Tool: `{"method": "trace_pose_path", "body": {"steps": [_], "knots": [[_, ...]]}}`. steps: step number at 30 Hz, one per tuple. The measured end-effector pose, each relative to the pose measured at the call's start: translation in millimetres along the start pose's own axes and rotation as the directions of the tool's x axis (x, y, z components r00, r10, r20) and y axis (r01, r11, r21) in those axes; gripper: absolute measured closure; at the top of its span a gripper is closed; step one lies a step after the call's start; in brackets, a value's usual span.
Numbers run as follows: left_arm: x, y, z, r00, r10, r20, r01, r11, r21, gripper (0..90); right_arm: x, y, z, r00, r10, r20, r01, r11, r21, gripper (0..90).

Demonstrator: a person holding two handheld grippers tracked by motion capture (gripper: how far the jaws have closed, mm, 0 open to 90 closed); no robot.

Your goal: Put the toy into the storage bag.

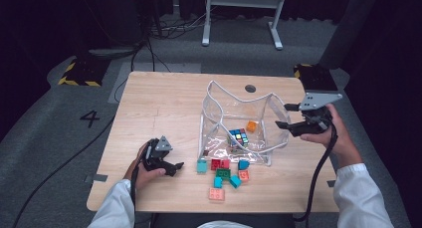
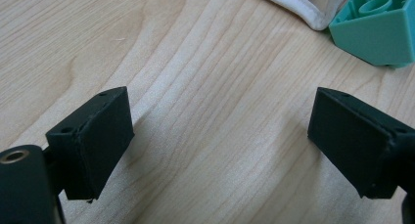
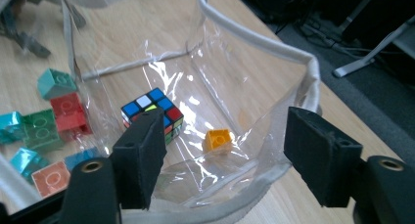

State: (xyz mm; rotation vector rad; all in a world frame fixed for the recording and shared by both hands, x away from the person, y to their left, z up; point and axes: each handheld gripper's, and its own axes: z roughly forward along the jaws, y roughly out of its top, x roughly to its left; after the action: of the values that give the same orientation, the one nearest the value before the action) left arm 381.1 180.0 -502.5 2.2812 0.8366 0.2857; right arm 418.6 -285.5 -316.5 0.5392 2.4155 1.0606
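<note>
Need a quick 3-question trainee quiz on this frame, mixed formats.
1. True or false: the orange brick lies inside the clear bag.
2. What sits in the bag beside that brick? A) cube B) cup C) ball
3. Fill in: the left gripper rests on the ____ with nothing between its fingers.

Key: 1 true; 2 A, the cube; 3 table.
</note>
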Motion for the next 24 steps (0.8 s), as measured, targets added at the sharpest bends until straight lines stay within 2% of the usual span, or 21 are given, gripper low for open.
{"method": "trace_pose_path", "body": {"steps": [6,9,14,15,22,24], "knots": [[0.0,0.0,0.0,1.0000,0.000,-0.001,0.000,1.0000,0.000,9.6,2.3,-11.5,-17.8,0.9987,0.025,0.043,-0.023,0.998,-0.053,29.4],[0.0,0.0,0.0,1.0000,0.000,0.000,0.000,1.0000,0.000,9.6,2.6,-22.4,-24.6,0.9964,0.065,0.053,-0.061,0.995,-0.075,29.0],[-0.1,0.0,0.1,1.0000,-0.001,-0.001,0.001,1.0000,-0.001,9.6,-1.1,-42.4,-32.2,0.9929,0.103,0.059,-0.098,0.991,-0.092,28.9],[0.0,0.0,0.1,1.0000,0.000,0.000,0.000,1.0000,-0.001,9.6,-1.8,-47.2,-32.5,0.9919,0.115,0.053,-0.110,0.989,-0.098,28.9],[0.0,0.0,0.0,1.0000,0.000,-0.001,0.000,1.0000,-0.001,9.6,8.4,-70.3,-26.1,0.9924,0.111,0.055,-0.107,0.992,-0.068,28.4],[-0.1,-0.1,0.3,1.0000,-0.003,0.004,0.003,1.0000,-0.001,9.7,13.0,-79.3,-20.6,0.9930,0.116,0.025,-0.114,0.992,-0.057,28.4]]}}
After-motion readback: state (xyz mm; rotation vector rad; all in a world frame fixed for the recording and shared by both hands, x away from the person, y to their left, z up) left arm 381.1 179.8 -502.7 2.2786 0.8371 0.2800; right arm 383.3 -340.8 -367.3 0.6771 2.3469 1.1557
